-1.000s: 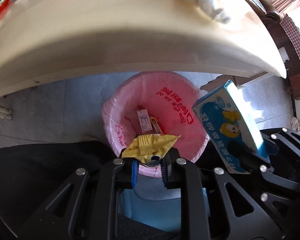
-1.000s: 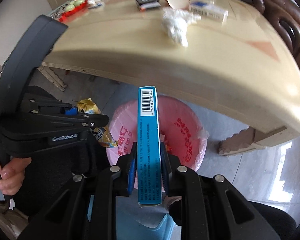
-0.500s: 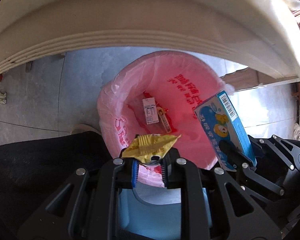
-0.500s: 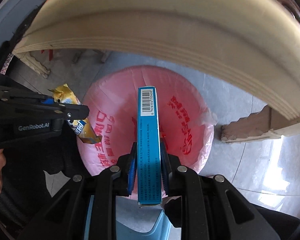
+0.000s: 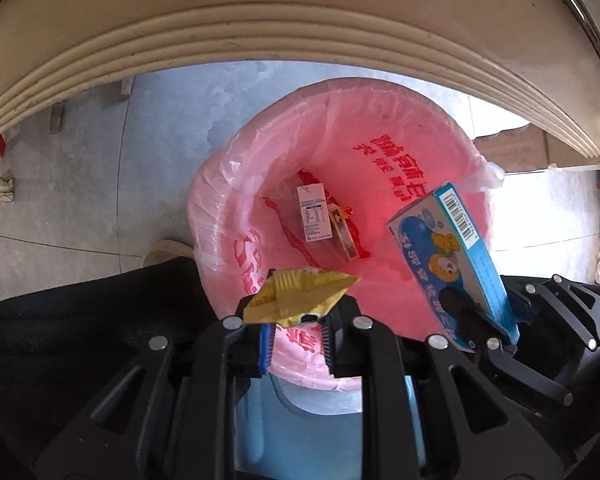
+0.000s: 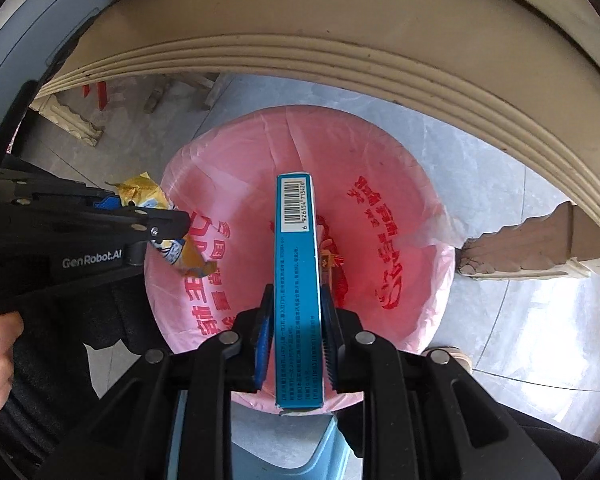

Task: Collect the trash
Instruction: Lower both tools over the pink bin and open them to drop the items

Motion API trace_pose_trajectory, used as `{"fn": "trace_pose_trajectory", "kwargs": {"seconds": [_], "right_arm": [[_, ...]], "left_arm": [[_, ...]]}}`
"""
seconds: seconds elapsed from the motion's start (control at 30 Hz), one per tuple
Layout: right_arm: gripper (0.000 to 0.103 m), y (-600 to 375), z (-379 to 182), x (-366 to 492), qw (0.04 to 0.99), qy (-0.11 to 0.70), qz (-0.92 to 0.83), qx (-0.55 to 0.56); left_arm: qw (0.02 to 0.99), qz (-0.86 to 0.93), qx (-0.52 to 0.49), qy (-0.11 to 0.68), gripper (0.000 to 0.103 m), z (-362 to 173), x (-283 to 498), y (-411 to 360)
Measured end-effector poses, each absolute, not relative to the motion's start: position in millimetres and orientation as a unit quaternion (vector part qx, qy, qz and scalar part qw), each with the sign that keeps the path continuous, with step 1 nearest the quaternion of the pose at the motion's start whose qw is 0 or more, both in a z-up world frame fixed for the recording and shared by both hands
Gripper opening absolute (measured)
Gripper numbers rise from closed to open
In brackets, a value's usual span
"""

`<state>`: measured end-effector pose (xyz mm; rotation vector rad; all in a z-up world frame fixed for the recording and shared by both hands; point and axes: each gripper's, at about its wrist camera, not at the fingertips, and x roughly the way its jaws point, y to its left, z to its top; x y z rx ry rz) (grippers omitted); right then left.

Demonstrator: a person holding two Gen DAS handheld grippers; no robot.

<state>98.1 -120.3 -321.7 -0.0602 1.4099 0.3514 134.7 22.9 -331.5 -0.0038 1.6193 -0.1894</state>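
Observation:
A bin lined with a pink bag [image 5: 420, 136] [image 6: 412, 184] stands on the floor under the table edge; a small white carton [image 5: 314, 212] and other scraps lie at its bottom. My left gripper [image 5: 298, 338] is shut on a yellow snack wrapper [image 5: 300, 294] over the bin's near rim; the wrapper also shows in the right wrist view [image 6: 152, 196]. My right gripper [image 6: 296, 332] is shut on a blue box [image 6: 298, 280] held upright over the bin's opening; the box also shows in the left wrist view [image 5: 452, 256].
The cream moulded table edge [image 5: 260, 40] [image 6: 340, 56] arches just above the bin. A carved table foot [image 6: 532, 248] stands at the right of the bin. Grey tiled floor [image 5: 80, 184] lies around. A light blue stool [image 6: 300, 452] is below the grippers.
Both grippers have moved down and forward below the table edge, closer over the bin's opening, each still holding its item. The tabletop is out of sight.

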Motion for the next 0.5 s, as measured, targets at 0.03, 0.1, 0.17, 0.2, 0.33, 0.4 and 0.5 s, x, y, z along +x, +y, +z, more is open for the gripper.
{"fn": "trace_pose_trajectory", "kwargs": {"seconds": [0.03, 0.1, 0.17, 0.2, 0.33, 0.4, 0.5], "right_arm": [[0.023, -119.5, -322.5, 97.6, 0.747, 0.645, 0.161, -0.028], [0.026, -120.2, -321.4, 97.5, 0.749, 0.643, 0.159, -0.031], [0.043, -120.6, -320.6, 98.1, 0.751, 0.640, 0.158, -0.032], [0.045, -120.9, -319.2, 98.1, 0.754, 0.637, 0.155, -0.034], [0.045, -122.9, -318.3, 98.4, 0.755, 0.637, 0.153, -0.030], [0.045, -124.0, -318.9, 98.1, 0.755, 0.637, 0.152, -0.027], [0.045, -124.0, -318.9, 97.0, 0.754, 0.639, 0.153, -0.025]], "left_arm": [[0.687, -0.082, 0.001, 0.722, 0.023, -331.0, 135.1, 22.8], [0.688, -0.084, 0.002, 0.721, 0.038, -329.9, 135.7, 22.8], [0.692, -0.083, 0.009, 0.718, 0.051, -328.3, 136.2, 22.6], [0.694, -0.082, 0.012, 0.715, 0.053, -327.0, 136.2, 22.3], [0.698, -0.083, 0.020, 0.711, 0.060, -324.8, 135.1, 20.3], [0.704, -0.085, 0.020, 0.705, 0.061, -324.7, 134.9, 17.7], [0.706, -0.090, 0.023, 0.702, 0.064, -321.9, 133.2, 14.6]]}}
